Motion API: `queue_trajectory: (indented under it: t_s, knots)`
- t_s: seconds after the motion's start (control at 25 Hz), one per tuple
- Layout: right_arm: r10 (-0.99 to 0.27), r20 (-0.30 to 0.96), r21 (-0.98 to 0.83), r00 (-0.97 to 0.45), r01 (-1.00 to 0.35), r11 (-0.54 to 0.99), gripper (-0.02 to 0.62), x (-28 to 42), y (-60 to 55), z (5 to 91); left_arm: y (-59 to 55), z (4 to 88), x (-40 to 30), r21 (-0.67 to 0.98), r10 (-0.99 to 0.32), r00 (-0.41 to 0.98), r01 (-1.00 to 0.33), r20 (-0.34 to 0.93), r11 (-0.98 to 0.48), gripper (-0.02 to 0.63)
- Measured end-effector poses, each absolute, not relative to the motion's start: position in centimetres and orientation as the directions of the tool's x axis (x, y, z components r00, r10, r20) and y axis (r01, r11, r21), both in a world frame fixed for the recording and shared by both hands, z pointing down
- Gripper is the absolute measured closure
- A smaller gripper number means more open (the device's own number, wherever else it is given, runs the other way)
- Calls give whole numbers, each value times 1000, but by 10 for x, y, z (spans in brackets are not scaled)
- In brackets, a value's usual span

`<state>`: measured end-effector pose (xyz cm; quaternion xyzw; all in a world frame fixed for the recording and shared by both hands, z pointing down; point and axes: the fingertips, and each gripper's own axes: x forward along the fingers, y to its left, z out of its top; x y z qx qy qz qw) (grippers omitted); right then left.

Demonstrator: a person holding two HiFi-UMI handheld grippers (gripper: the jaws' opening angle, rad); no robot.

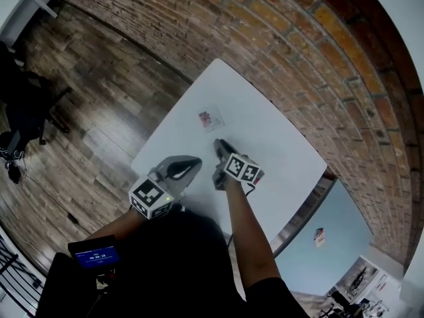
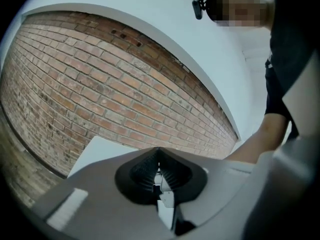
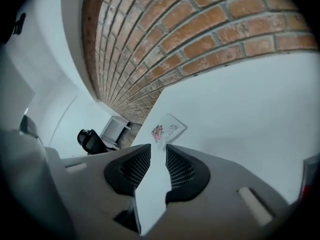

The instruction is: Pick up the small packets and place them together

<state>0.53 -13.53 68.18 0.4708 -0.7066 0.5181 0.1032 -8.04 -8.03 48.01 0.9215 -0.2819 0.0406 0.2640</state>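
Observation:
A small white packet (image 1: 210, 118) with a pink and red print lies flat on the white table (image 1: 278, 131), alone near the table's middle. In the right gripper view the same packet (image 3: 167, 129) lies just beyond the fingertips. My right gripper (image 1: 218, 146) (image 3: 158, 151) is open with a narrow gap and nothing between its pads, a short way in front of the packet. My left gripper (image 1: 192, 164) (image 2: 159, 156) hovers over the table's near left edge, shut with its ribbed pads together and holding nothing. A red-edged thing (image 3: 306, 181) shows at the right border, too cut off to identify.
A brick wall (image 1: 265, 25) runs along the table's far side. Wooden floor (image 1: 99, 111) lies to the left, with a black office chair (image 1: 26, 111) on it. A small device with a blue screen (image 1: 96, 256) sits at the person's left forearm.

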Motion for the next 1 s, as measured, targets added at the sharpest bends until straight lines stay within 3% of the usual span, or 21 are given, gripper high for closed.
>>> queue_trajectory:
  t_s: [0.48,0.6,0.84,1.0]
  knots:
    - [-539,687,-669,-488,-714,-207,495,4,-162,722,-85,495,-109,491,-528,812,-576,251,-653,606]
    - [-552,693,-668,-463,-701,-251,540,7,-161,723,-87,496,-109,499,-521,815,-571,252,-652,606]
    - [-579,693,-671,-429,-677,-302,542,-4,-175,723,-92,514,-131,531,-508,822,-559,256,-637,606]
    - [-567,712,-659,-414,-671,-338,578,-2,-172,727,-93,517,-133,546,-498,828,-550,257,-632,606]
